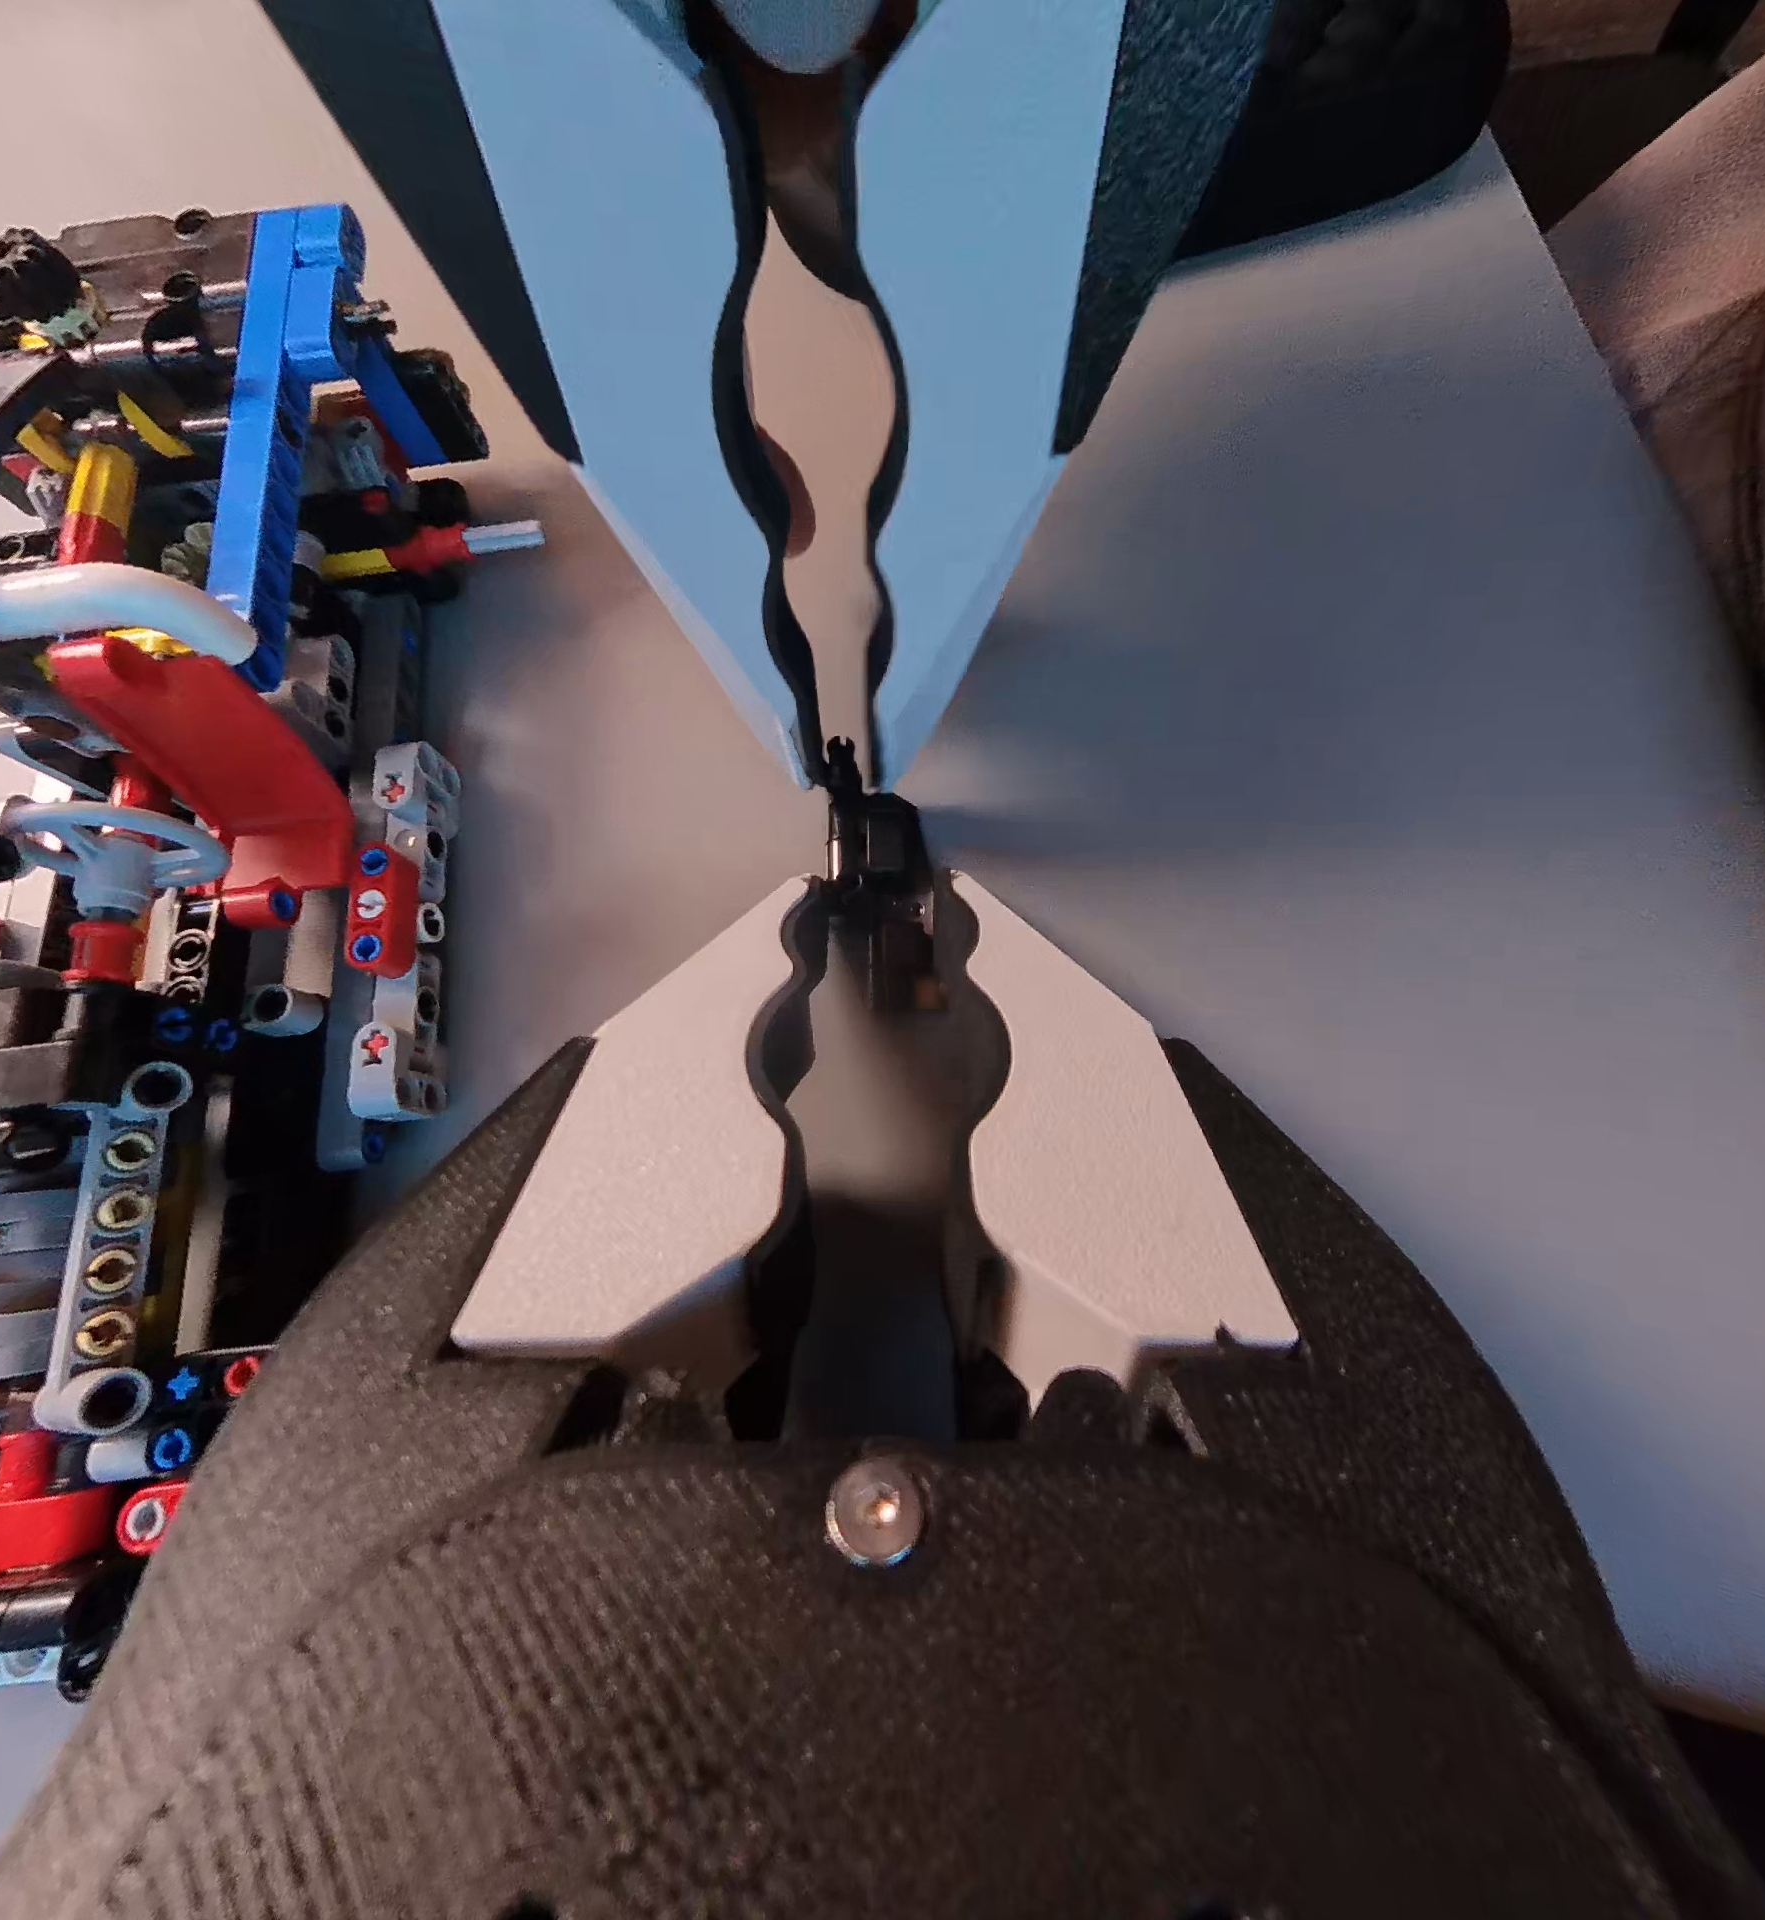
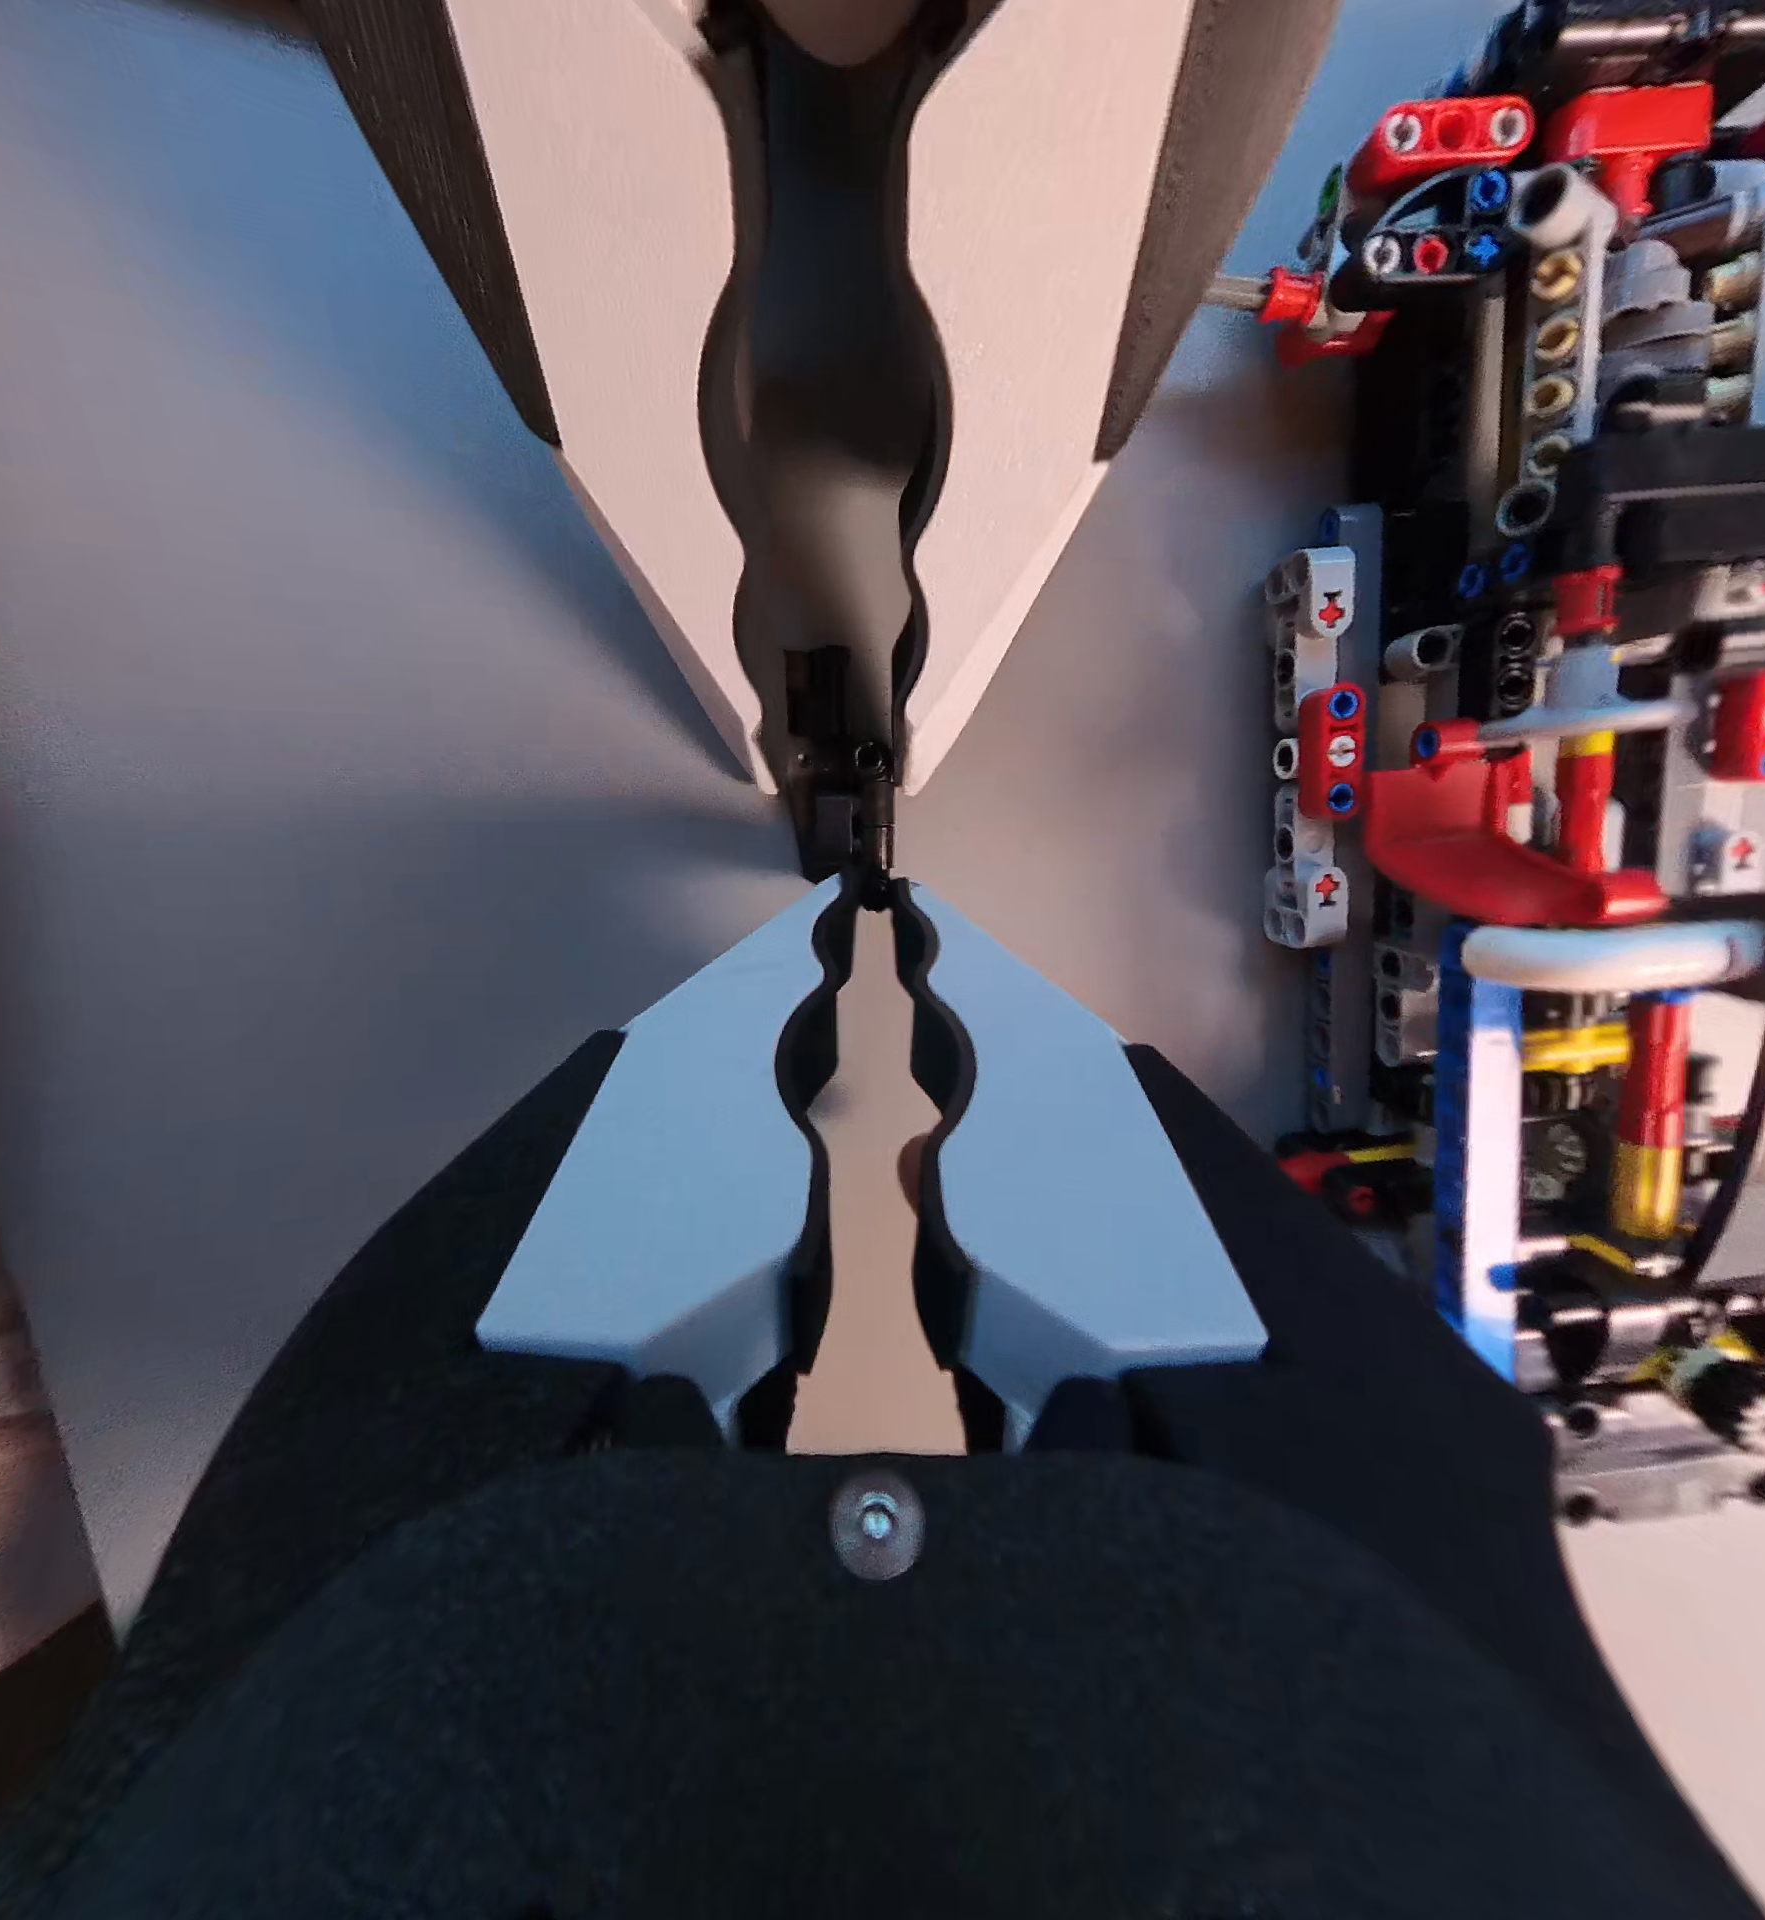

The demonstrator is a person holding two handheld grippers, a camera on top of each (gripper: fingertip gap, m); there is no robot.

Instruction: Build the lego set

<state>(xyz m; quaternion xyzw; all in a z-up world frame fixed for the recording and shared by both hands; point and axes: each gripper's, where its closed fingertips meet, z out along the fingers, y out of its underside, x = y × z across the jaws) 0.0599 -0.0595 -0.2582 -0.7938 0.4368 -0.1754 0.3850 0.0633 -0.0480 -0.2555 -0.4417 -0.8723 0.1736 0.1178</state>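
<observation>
My left gripper (image 1: 878, 891) is shut on a small black lego connector (image 1: 883, 857), held above the white table. My right gripper (image 1: 842, 777) comes in from the top, tip to tip with it, and is shut on a small black pin (image 1: 840, 756) that meets the connector. In the right wrist view my right gripper (image 2: 870, 891) pinches the pin (image 2: 880, 844) at its very tips. The left gripper (image 2: 836, 781) holds the connector (image 2: 828, 805) from above. The half-built lego vehicle (image 1: 182, 831) lies at the left.
The vehicle, with red, blue, grey and black parts, also shows in the right wrist view (image 2: 1584, 727) along the right side. The white table (image 1: 1325, 831) lies under both grippers. A person's arm (image 1: 1740, 416) is at the table's right edge.
</observation>
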